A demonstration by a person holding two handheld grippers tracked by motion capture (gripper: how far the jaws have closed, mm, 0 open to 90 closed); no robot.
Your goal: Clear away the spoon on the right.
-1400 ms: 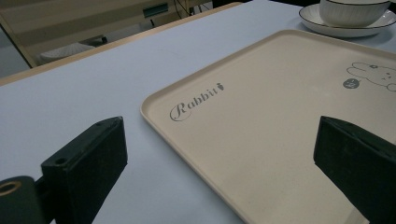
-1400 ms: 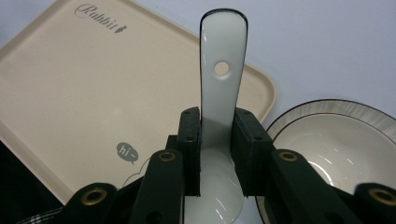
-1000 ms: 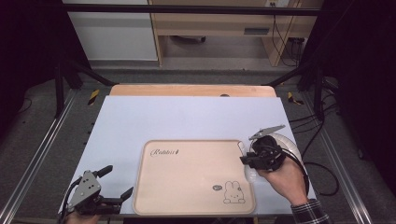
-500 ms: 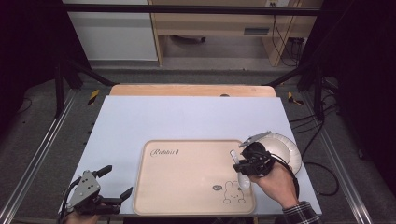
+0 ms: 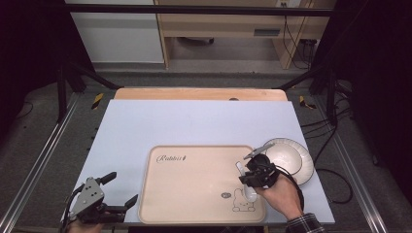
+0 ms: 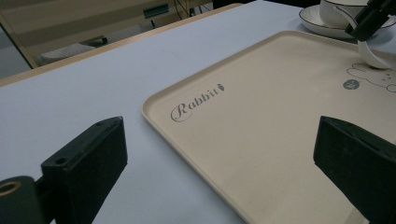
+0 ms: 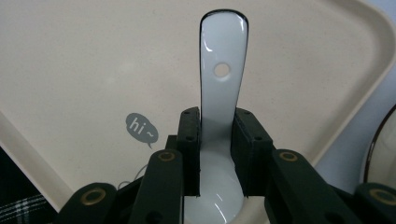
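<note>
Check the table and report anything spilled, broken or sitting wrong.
Nothing stands out. The beige tray lies flat and square on the table, unmarked. The plate with its cup sits beside the tray's right edge. The right gripper holds a white spoon over the tray, intact. No spills show.

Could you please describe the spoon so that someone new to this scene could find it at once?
Start at the beige tray on the pale blue table, then go to its rabbit-print corner. There the right gripper clamps a glossy white ceramic spoon, whose handle has a small hole.
</note>
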